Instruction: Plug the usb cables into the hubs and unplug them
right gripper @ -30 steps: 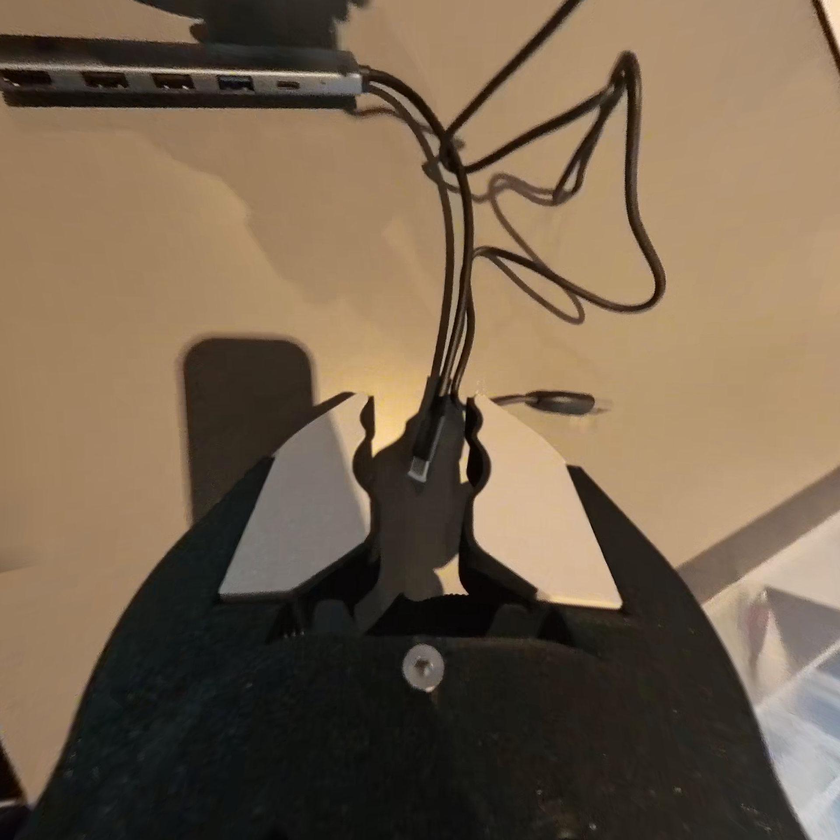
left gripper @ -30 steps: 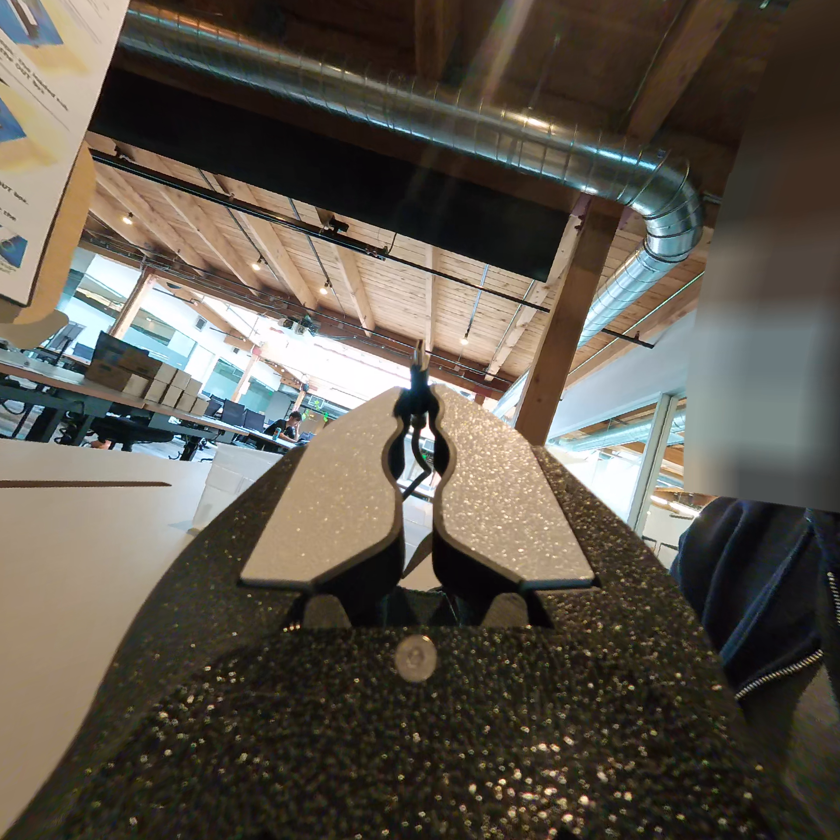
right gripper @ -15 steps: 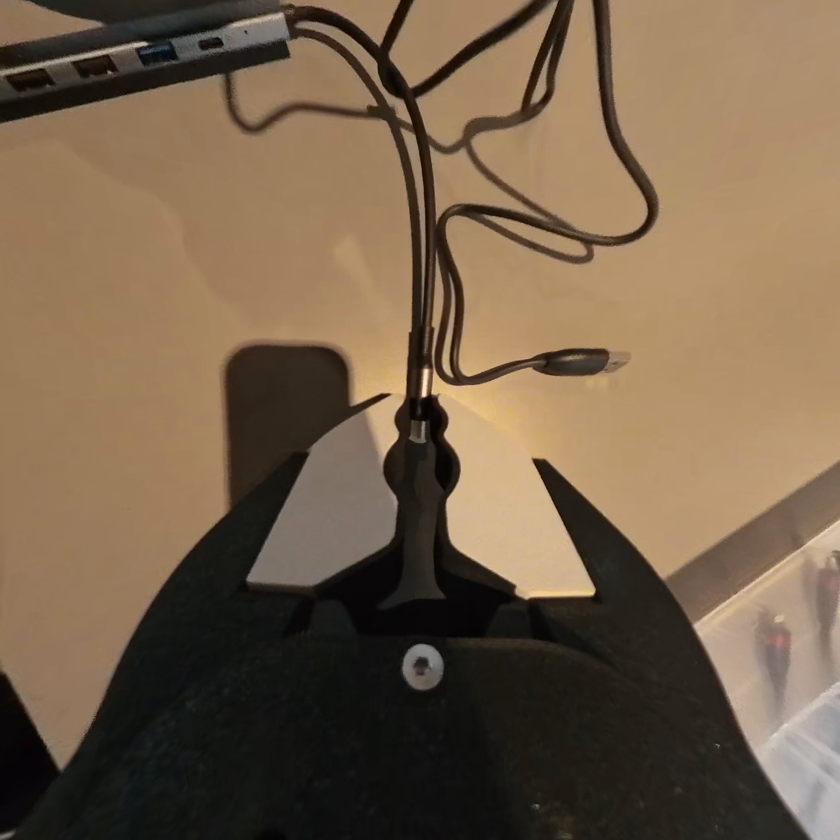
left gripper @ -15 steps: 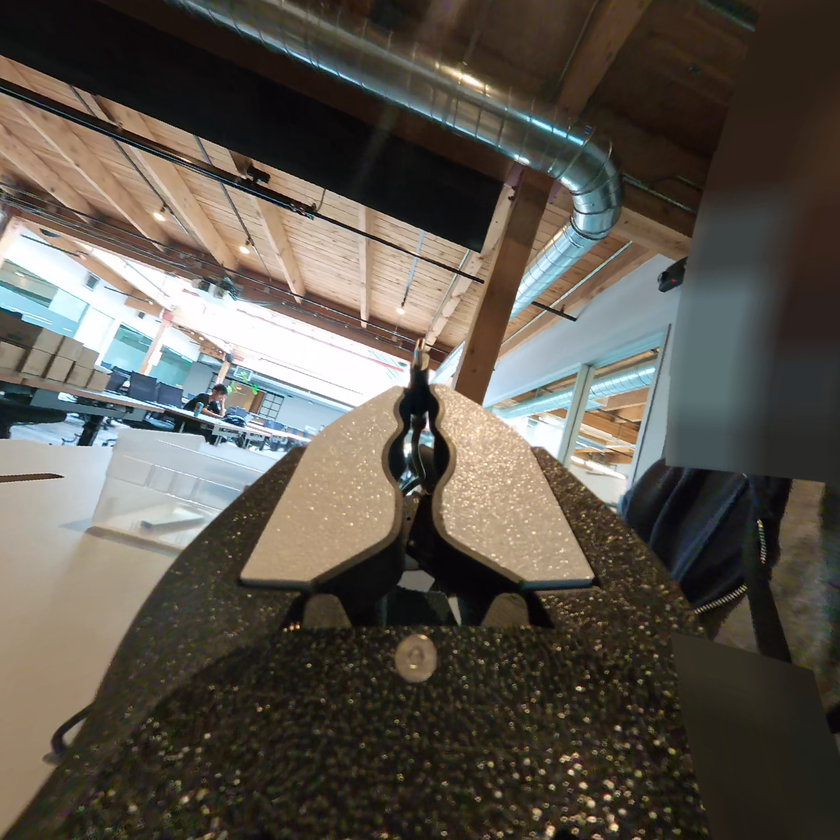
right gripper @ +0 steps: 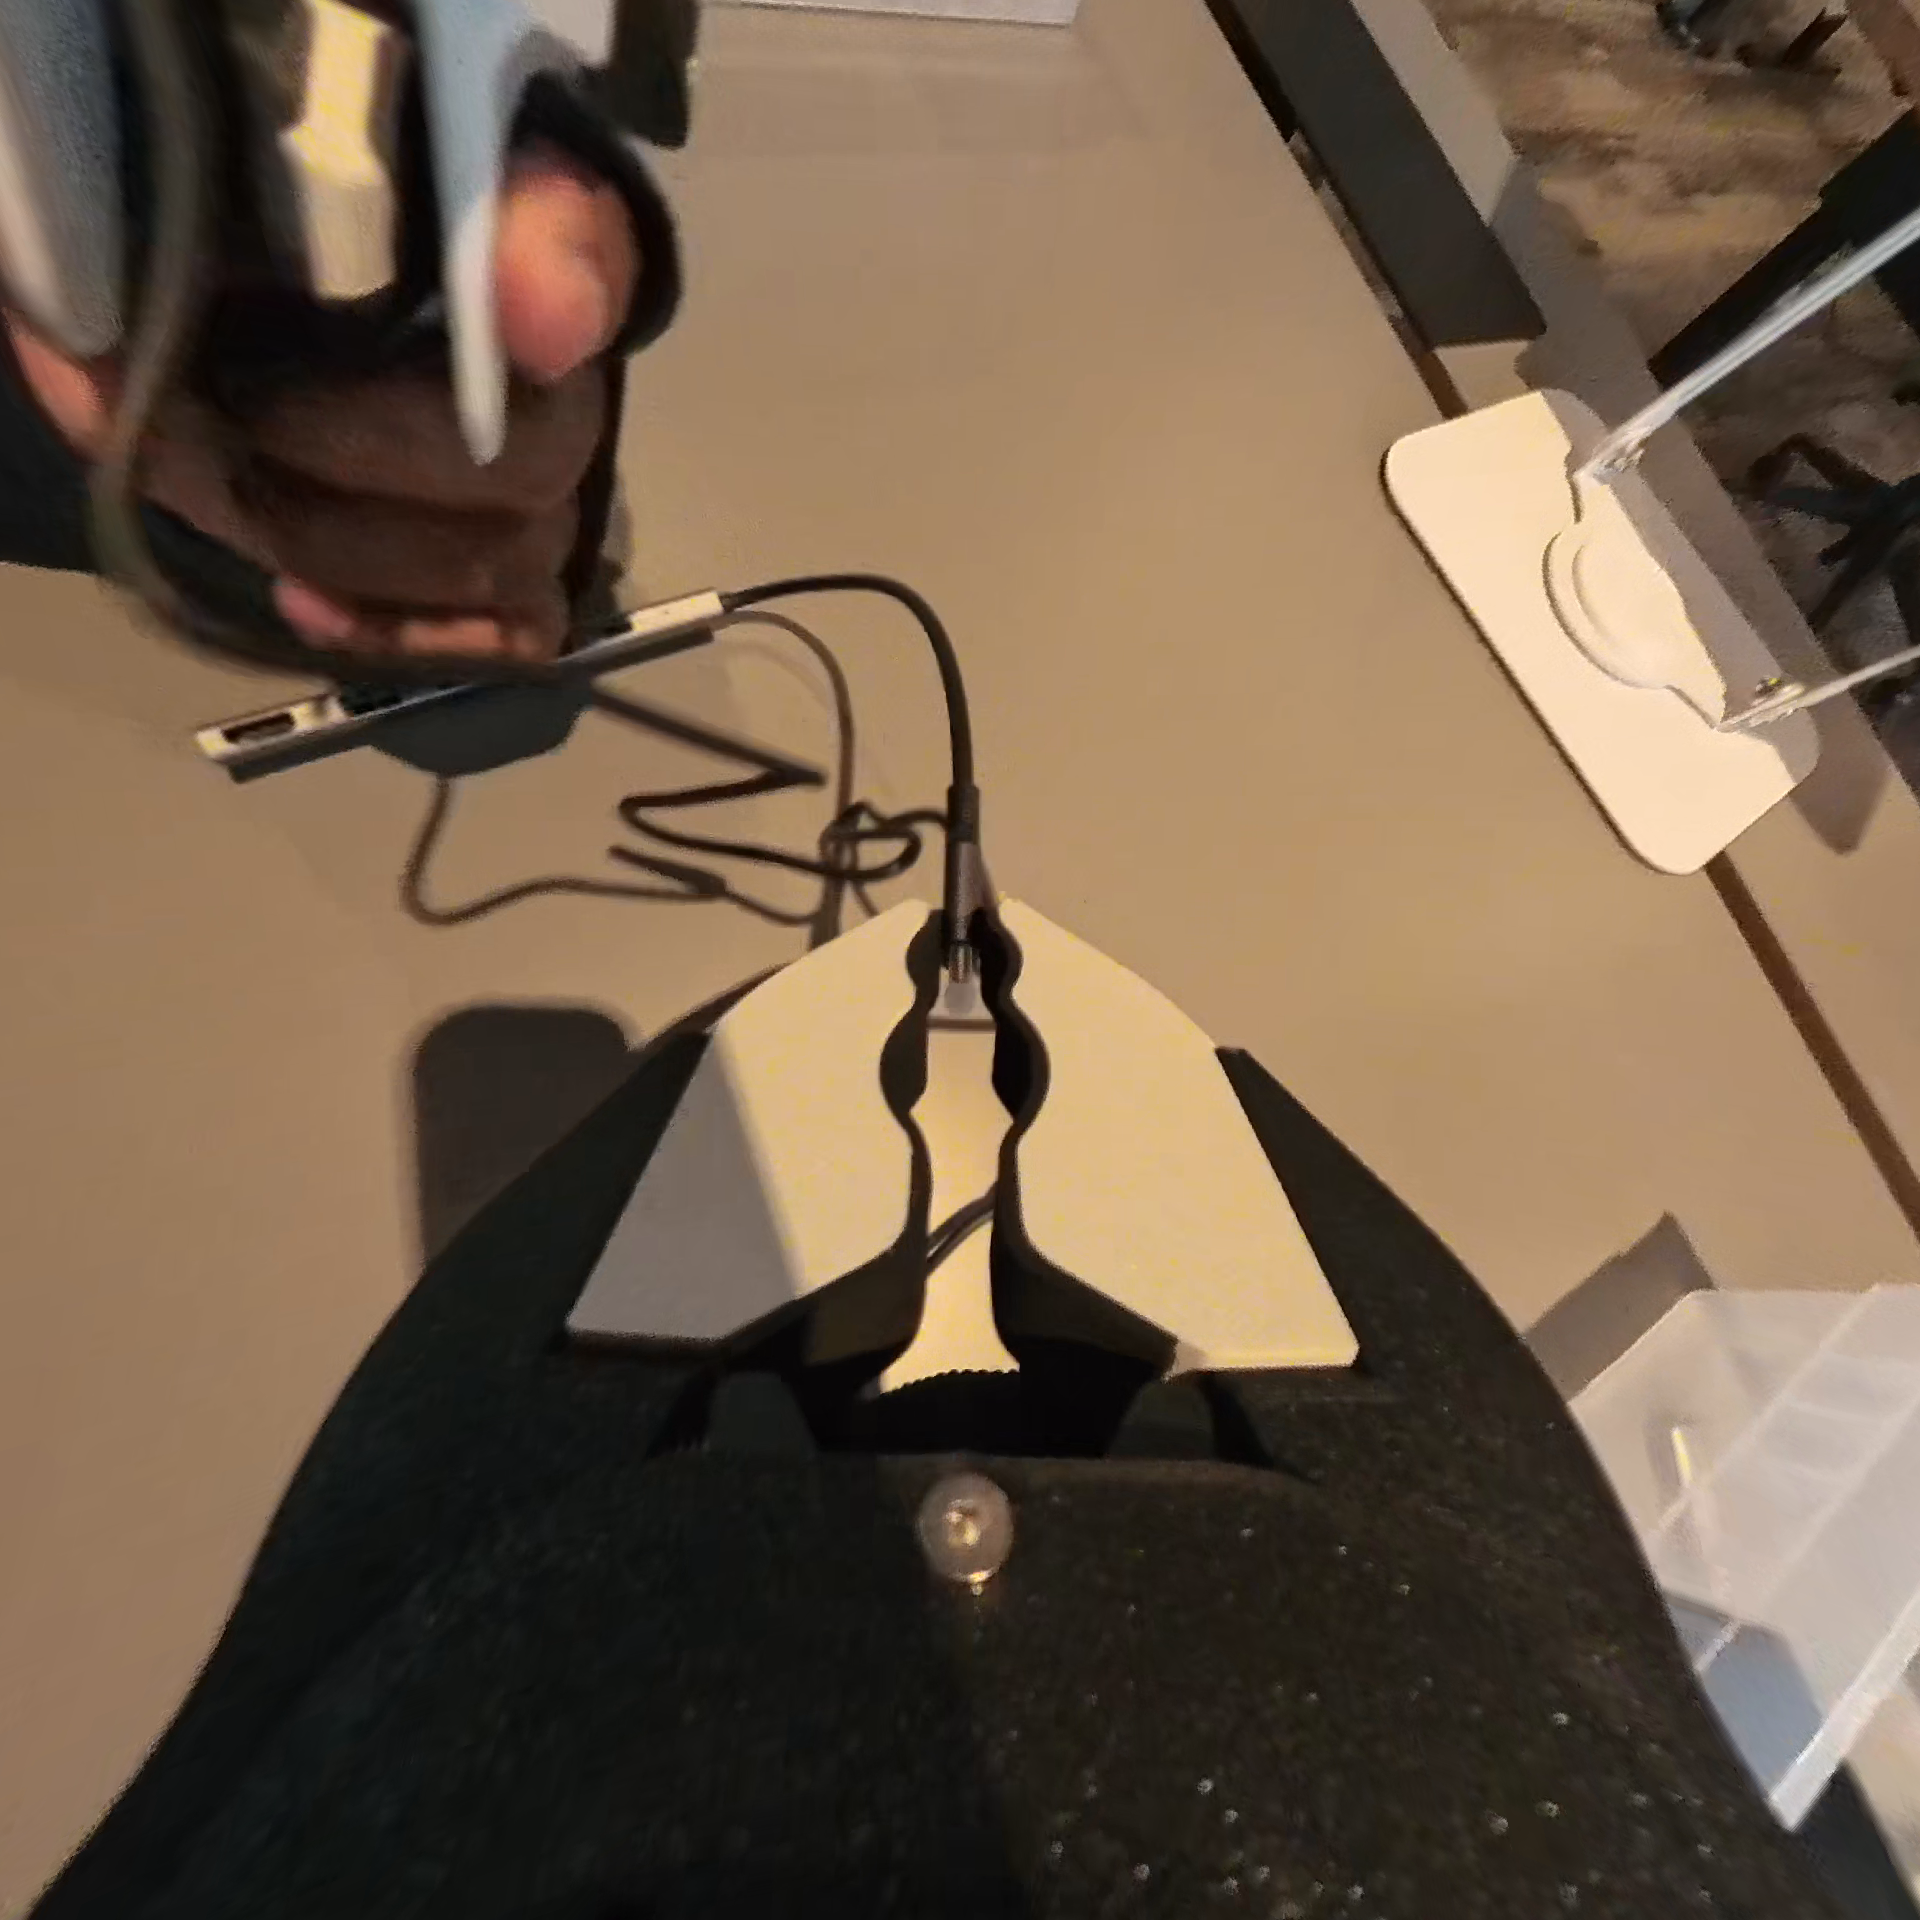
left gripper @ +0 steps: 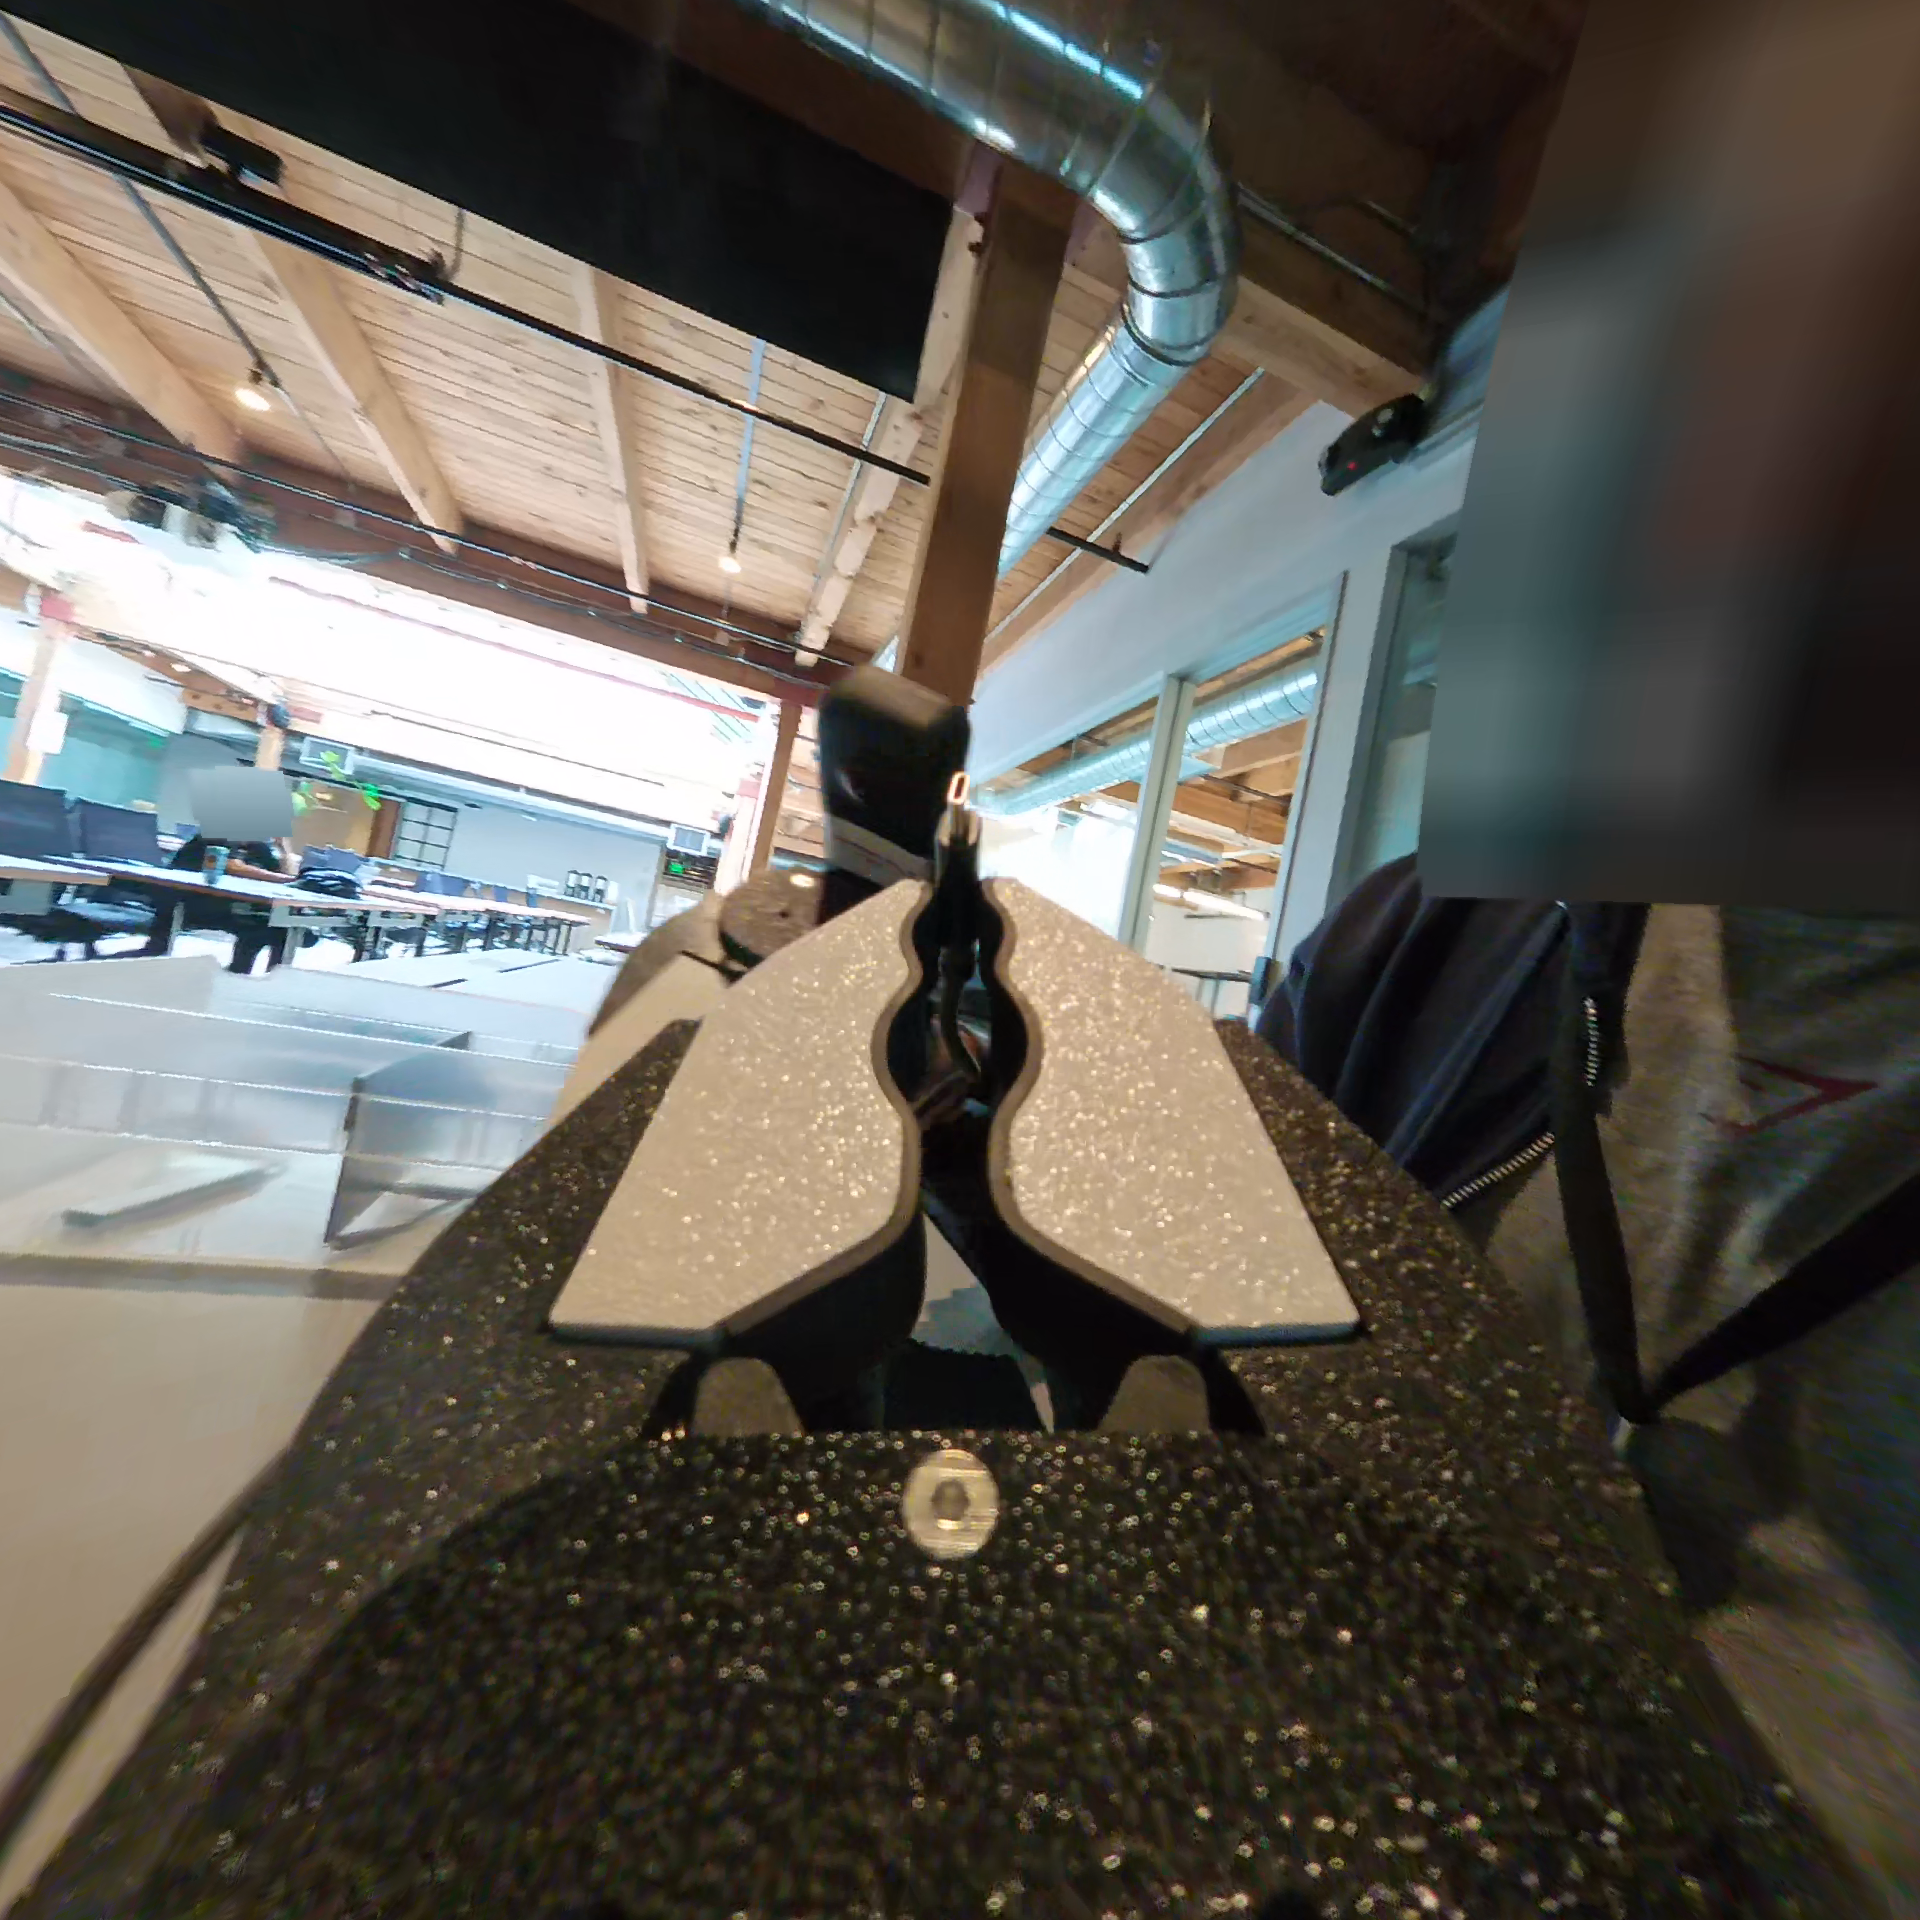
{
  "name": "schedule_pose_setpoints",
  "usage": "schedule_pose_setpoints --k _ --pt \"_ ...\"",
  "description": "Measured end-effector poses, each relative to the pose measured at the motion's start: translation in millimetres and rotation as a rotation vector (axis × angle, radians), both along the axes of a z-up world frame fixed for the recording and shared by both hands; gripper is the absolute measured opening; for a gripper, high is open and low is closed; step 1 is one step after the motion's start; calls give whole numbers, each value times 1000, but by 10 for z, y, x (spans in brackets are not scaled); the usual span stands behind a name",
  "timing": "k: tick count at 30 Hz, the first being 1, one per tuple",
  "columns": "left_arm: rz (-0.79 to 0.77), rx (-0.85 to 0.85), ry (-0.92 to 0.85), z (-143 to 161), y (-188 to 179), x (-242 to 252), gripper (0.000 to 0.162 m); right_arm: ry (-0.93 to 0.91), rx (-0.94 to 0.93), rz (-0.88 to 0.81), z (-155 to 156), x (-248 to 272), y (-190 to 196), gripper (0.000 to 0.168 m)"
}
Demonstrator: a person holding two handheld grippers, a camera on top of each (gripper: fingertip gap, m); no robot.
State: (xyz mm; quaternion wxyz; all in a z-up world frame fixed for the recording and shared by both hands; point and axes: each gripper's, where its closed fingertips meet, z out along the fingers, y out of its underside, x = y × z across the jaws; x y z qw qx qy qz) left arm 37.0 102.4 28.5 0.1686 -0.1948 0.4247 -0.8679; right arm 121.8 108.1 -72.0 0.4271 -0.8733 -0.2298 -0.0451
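Now the USB-C plug [right gripper: 961, 914] sits pinched at the tips of the right gripper [right gripper: 961, 940], its fingers pressed in on the metal shell, its black cable arching up and back to the grey hub [right gripper: 457, 691]. A second ago those fingers were spread around the plug; they have since closed and lifted it off the tabletop [right gripper: 1143, 520]. The hub has also changed: it was lying toward the far edge, and now it hangs tilted in mid-air near the far left corner, apparently carried by the left gripper, whose blurred body and the person's hand [right gripper: 416, 488] cover its middle. A loose cable [right gripper: 644, 862] stays coiled on the tabletop between hub and plug.

In the left wrist view, the left gripper [left gripper: 956, 914] has its fingers pressed nearly together on a thin dark cable and small connector [left gripper: 958, 821]; exactly what it pinches is hard to tell. That view has swung toward the right gripper's handle.

Both pieces look raised and ready for alignment and insertion.
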Motion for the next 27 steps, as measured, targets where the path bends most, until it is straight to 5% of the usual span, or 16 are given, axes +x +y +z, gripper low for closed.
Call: schedule_pose_setpoints --k 9,18,23,27 --pt "-88 54 -32 -9 -169 -99 6 -5 -95 3 -316 262 449 6" --pt "47 3 21 -44 47 63 7 106 -176 -44 -705 474 459 8" --pt "128 -59 50 -53 213 141 6 98 -91 -140 -504 610 347 18" --pt "178 -103 61 -40 333 165 6 239 140 -133 -32 386 175 41"
